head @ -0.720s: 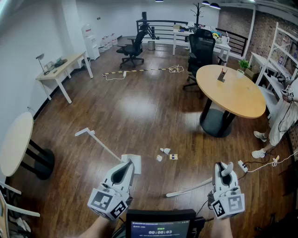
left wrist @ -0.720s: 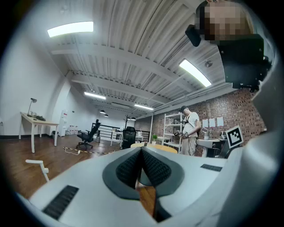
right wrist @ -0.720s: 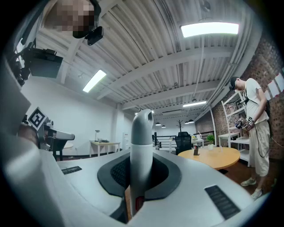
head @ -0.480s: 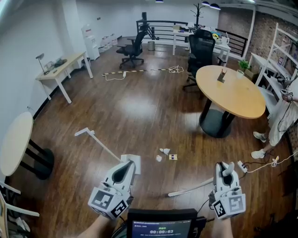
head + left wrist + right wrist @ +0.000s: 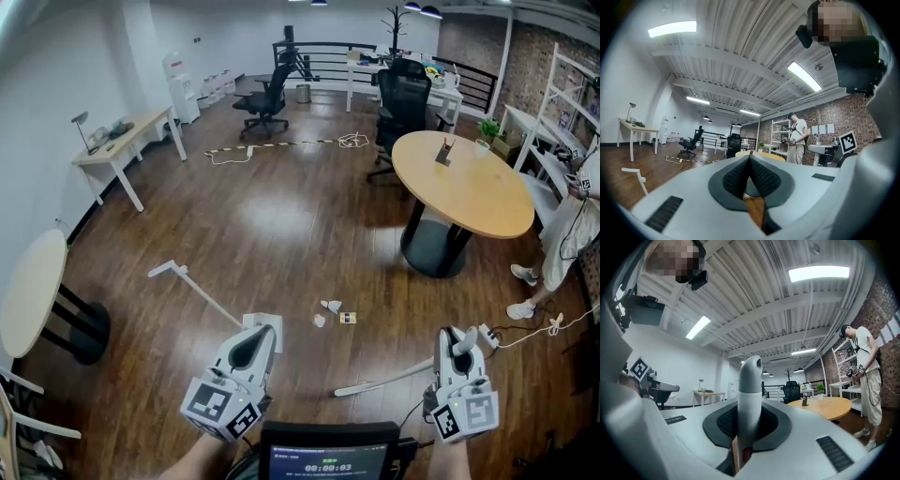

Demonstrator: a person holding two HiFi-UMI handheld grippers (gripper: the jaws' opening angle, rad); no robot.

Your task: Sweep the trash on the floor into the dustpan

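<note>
Three small bits of trash lie on the wooden floor in the head view: a white scrap (image 5: 332, 305), a second white scrap (image 5: 320, 320) and a little yellow box (image 5: 349, 317). A white dustpan (image 5: 270, 325) rests left of them, its long handle (image 5: 192, 286) running away to the upper left. My left gripper (image 5: 259, 337) hovers over the pan's near edge, its pads (image 5: 757, 176) shut with nothing seen between them. My right gripper (image 5: 459, 349) is shut on the grey-white broom handle (image 5: 749, 394); the broom's stick (image 5: 380, 379) slants down-left across the floor.
A round wooden table (image 5: 469, 187) on a dark base stands at the right, a person (image 5: 574, 225) beyond it. A power strip (image 5: 487, 333) and cable lie near my right gripper. Another round table (image 5: 33, 291) is at the left edge. Desks and office chairs stand far off.
My right gripper with the broom handle has drifted slightly down and right. The left gripper, dustpan and trash stay where they were.
</note>
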